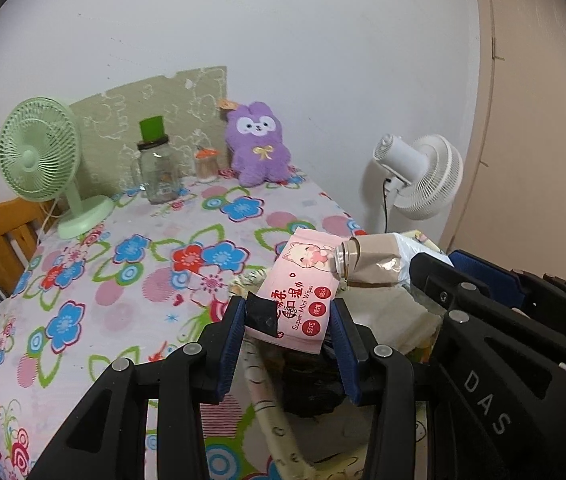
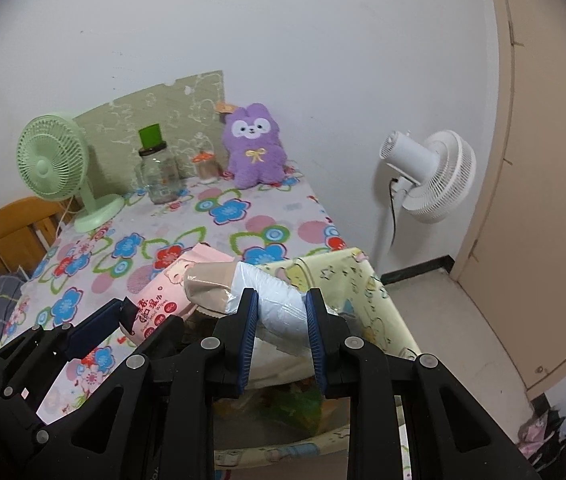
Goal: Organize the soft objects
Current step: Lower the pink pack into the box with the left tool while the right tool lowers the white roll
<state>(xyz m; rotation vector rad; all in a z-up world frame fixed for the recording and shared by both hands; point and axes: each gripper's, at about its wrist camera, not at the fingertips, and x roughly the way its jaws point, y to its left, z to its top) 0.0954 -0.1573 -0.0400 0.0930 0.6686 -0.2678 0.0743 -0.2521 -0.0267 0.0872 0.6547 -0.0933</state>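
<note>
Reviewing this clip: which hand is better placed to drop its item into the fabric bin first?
Right. The right gripper holds its white plastic pack directly over the bin; the left gripper holds the pink wipes pack nearer the bin's table-side edge.

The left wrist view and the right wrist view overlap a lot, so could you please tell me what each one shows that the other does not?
Only the left wrist view shows the left tongs closed on the pink wipes pack. Only the right wrist view shows the right tongs closed on the white plastic-wrapped pack, plus the cartoon-print bin's rim. Both share the purple plush, green fan, glass jar and white fan.
</note>
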